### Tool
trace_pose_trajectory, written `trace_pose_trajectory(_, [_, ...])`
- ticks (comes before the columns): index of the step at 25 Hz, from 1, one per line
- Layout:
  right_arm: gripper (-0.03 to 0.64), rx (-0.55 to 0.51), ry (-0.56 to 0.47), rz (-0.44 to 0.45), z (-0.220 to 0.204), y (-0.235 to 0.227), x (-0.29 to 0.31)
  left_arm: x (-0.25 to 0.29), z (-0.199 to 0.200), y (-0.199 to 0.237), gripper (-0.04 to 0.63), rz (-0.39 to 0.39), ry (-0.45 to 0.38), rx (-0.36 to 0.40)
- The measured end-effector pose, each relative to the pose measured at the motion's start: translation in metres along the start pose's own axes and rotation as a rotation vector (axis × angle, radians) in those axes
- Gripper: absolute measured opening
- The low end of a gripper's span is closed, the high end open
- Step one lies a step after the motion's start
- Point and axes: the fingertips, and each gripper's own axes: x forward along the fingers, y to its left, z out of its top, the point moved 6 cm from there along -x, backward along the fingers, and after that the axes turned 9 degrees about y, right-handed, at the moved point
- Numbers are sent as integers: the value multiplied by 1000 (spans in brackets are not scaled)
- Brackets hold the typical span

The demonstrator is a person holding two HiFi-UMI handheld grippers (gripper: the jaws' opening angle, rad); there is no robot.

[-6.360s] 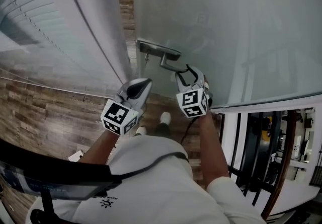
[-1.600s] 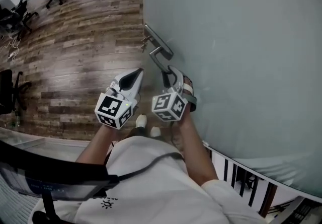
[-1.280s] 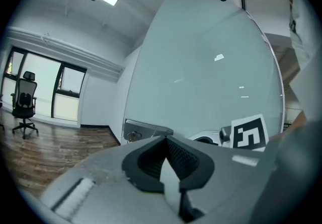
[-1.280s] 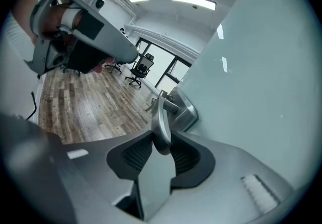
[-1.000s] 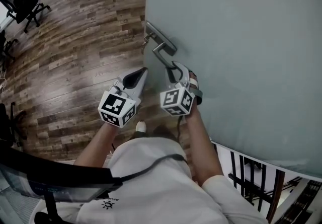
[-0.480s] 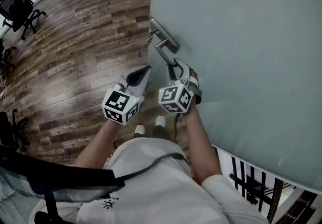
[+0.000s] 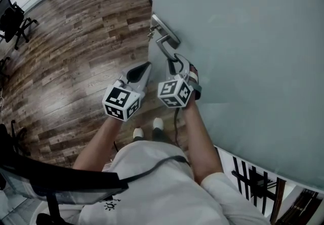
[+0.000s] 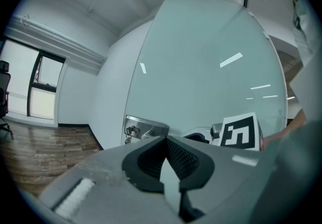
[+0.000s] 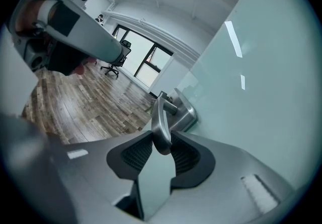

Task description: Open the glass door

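The frosted glass door (image 7: 243,57) fills the right of the head view, swung away from its frame. Its metal lever handle (image 7: 166,49) hangs from a lock plate (image 7: 164,28) near the door's edge. My right gripper (image 7: 175,65) is shut on the lever's free end; in the right gripper view the lever (image 9: 159,122) sits pinched between the pads of that gripper (image 9: 161,148), with the plate (image 9: 185,113) behind. My left gripper (image 7: 142,72) hangs left of the handle, shut and holding nothing. In the left gripper view its tips (image 8: 165,140) meet in front of the plate (image 8: 146,129).
Wood plank floor (image 7: 76,47) spreads to the left of the door, with an office chair (image 7: 11,17) at the far left edge. A dark railing (image 7: 253,183) shows at the lower right. The person's feet (image 7: 147,129) stand close to the door's edge.
Both grippers have shifted sideways together with the door, the right one still gripping the lever. The floor and chairs have slid across the head view, and the feet have stepped.
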Motion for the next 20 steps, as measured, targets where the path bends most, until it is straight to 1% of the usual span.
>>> trace_pose_trajectory(4, [121, 16, 16, -14, -10, -16, 12, 21, 3, -5, 3, -26, 1, 11])
trace_pose_trajectory(8, [121, 32, 26, -27, -19, -41, 31, 52, 10, -8, 3, -45, 12, 16])
trace_pose_trajectory(12, [121, 41, 43, -42, -19, -41, 30, 52, 7, -7, 3, -60, 17, 17])
trace_pose_trajectory(17, [121, 56, 59, -58, -25, -65, 39, 70, 20, -8, 3, -70, 15, 25])
trace_pose_trajectory(20, [120, 65, 71, -69, -27, -68, 42, 69, 18, -5, 3, -69, 14, 27])
